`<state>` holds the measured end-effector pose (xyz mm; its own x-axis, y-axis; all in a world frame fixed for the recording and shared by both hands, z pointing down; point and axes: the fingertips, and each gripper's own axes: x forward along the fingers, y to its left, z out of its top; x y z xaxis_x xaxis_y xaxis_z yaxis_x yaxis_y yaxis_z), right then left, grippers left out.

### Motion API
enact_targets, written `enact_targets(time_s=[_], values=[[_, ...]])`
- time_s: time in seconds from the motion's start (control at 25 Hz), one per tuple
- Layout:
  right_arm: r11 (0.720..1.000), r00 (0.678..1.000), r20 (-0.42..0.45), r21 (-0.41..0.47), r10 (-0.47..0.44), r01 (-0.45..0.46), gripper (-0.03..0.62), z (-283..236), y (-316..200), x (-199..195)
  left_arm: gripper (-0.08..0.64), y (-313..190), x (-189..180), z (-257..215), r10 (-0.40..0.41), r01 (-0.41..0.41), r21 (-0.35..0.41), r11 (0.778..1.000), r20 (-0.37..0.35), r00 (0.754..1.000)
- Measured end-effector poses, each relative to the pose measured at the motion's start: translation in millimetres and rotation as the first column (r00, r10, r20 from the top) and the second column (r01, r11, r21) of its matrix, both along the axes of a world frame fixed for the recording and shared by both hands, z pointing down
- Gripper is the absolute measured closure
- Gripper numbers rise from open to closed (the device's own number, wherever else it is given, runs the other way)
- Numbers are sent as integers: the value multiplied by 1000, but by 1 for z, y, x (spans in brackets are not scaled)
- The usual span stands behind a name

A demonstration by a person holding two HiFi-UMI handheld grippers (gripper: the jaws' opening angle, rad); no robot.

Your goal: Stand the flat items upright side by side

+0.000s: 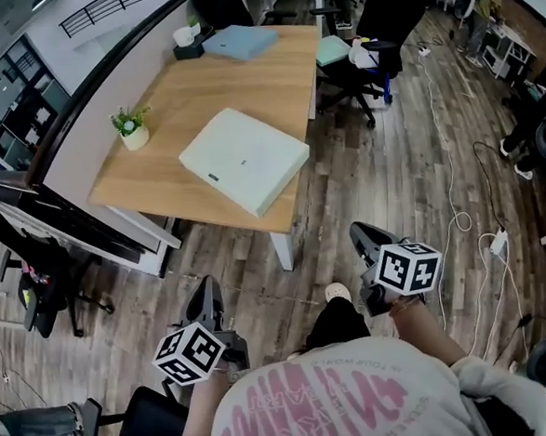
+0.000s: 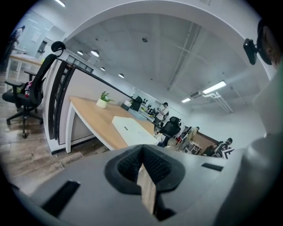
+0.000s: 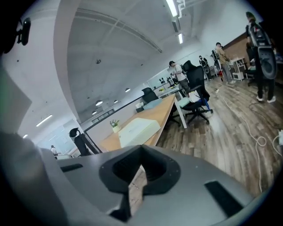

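In the head view the person's shoulders and shirt fill the bottom edge and cover both hands, so only the marker cubes and the dark front ends of the tools show. The left tool (image 1: 206, 290) is half hidden behind its cube. In its own view its grey body blocks the lower half, but the jaws (image 2: 142, 152) show pressed together with nothing between them. The right tool (image 1: 360, 235) is likewise closed and empty (image 3: 141, 153), with floorboards showing past its tips. Both hang low over the wooden floor (image 1: 394, 148), well apart from the worktop (image 1: 167, 99).

On the worktop, the potted plant (image 1: 132, 128) stands at the left edge. The pale box (image 1: 244, 158) lies near the front end (a wide, thin slab, whitish-green, with a small dark mark on top and a slot in the side facing the person). The same box shows in the left gripper view (image 2: 131, 130) and the right gripper view (image 3: 138, 127). The blue flat item (image 1: 240, 41) lies at the far end beside a dark tissue box (image 1: 186, 45). It is too far off to judge its thickness.

Both flat items rest broad face up, not on edge. The pale box looks nearly square, so no long axis is clear. It is turned askew, one corner pointing toward the worktop's front edge. The blue item is also skewed to the edges, and which of its sides is longer I cannot tell.
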<state>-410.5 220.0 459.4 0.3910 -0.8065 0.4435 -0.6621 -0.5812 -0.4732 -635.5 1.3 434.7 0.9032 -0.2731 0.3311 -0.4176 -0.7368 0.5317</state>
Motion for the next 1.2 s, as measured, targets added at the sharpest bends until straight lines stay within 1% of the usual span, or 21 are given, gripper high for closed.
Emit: enact_targets(time_s=[0.2, 0.36, 0.52, 0.64, 0.72, 0.8, 0.88, 1.0, 1.12, 1.2], values=[[998, 998, 36, 4, -60, 60, 594, -1, -22, 83, 560, -20, 60, -4, -104, 103, -11, 995, -13, 995], [993, 993, 22, 34, -114, 113, 594, -18, -44, 153, 560, -30, 113, -14, -170, 170, -2, 985, -36, 985], [973, 978, -5, 102, -209, 209, 594, -39, -62, 199, 560, -32, 154, -17, -220, 220, 6, 975, -58, 974], [962, 970, -2, 126, -244, 243, 594, -37, -59, 226, 560, -24, 174, -5, -235, 236, 10, 972, -33, 971], [967, 971, 31, 111, -236, 231, 594, -20, -51, 239, 558, -17, 181, 13, -234, 234, 3, 972, 7, 972], [971, 970, 80, 82, -229, 223, 594, 7, -42, 244, 559, -14, 181, 34, -248, 249, -18, 968, 51, 967], [970, 963, 121, 59, -242, 236, 594, 31, -40, 243, 558, -16, 180, 50, -271, 274, -30, 961, 83, 959], [965, 951, 161, 28, -263, 262, 594, 52, -46, 245, 560, -25, 188, 57, -285, 290, -29, 957, 110, 952], [947, 928, 198, 19, -317, 320, 594, 62, -65, 247, 558, -42, 198, 59, -305, 310, -18, 950, 133, 943], [924, 904, 210, 2, -373, 381, 594, 70, -86, 250, 558, -59, 201, 61, -348, 352, -7, 936, 133, 928]])
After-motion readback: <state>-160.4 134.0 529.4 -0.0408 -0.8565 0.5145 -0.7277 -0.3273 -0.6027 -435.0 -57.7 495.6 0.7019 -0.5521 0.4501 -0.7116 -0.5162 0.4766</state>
